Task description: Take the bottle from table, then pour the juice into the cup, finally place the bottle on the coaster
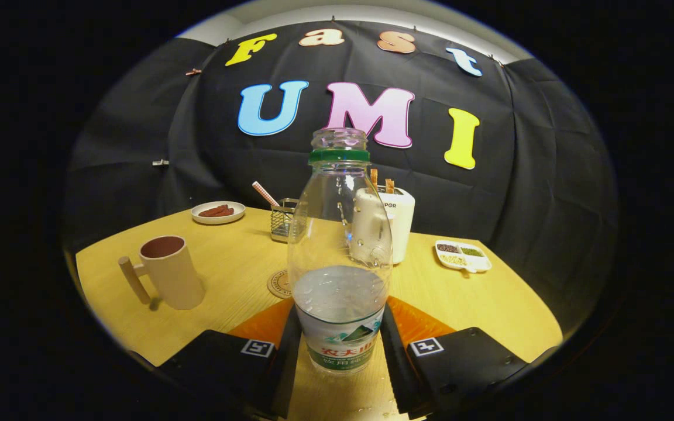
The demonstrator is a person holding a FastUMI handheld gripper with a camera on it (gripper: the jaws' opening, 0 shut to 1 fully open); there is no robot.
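**Clear bottle in the grip, cup off to the left**

Plastic and uncapped, the bottle (339, 251) stands upright between the fingers of the gripper (340, 351), which press on its labelled lower part from both sides. Gripping low probably leaves the neck free to tip for pouring. It is under half full of clear liquid, with droplets on the inner wall above.

Left of the fingers and a little ahead stands the cup (168, 272), handle turned toward the gripper, mouth open; its contents cannot be told from here. Far beyond it sits a plate (218, 212) with brown pieces. Just ahead of the left finger, partly hidden behind the bottle, lies the coaster (279, 284), bare and ready for the last step. Beyond that is a wire holder (282, 220) with a striped straw. Behind the bottle stands a white toaster (398, 225) with slices in it. Right of the fingers, a divided dish (463, 255) holds small portions of grains.
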